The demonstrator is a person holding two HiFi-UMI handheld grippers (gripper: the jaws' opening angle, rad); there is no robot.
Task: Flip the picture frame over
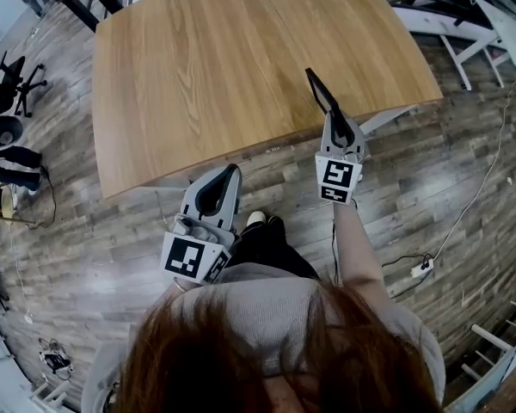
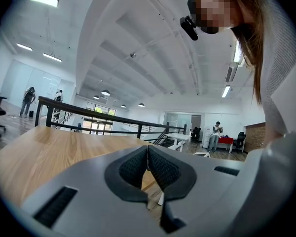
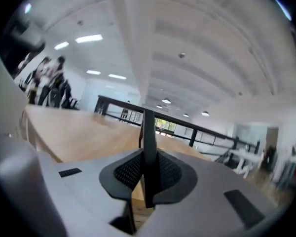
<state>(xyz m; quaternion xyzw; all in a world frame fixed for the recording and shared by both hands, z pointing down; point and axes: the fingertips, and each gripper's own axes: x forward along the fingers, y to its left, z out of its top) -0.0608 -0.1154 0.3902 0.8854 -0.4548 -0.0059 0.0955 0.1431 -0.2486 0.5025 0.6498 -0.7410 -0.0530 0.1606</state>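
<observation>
The picture frame (image 1: 321, 92) is a thin black slab, seen edge-on and held clear above the near right part of the wooden table (image 1: 241, 58). My right gripper (image 1: 336, 126) is shut on its lower edge. In the right gripper view the picture frame (image 3: 149, 127) stands upright between the black pads (image 3: 128, 173), rising out of my right gripper (image 3: 149, 169). My left gripper (image 1: 232, 173) hangs just off the table's near edge, over the floor. Seen in its own view, my left gripper (image 2: 148, 156) is shut, its pads touching and holding nothing.
Office chairs (image 1: 9, 80) stand on the plank floor at the left. White furniture (image 1: 464, 33) sits beyond the table's right corner. A power strip with its cable (image 1: 421, 268) lies on the floor at the right. A black railing (image 3: 187, 127) runs behind the table.
</observation>
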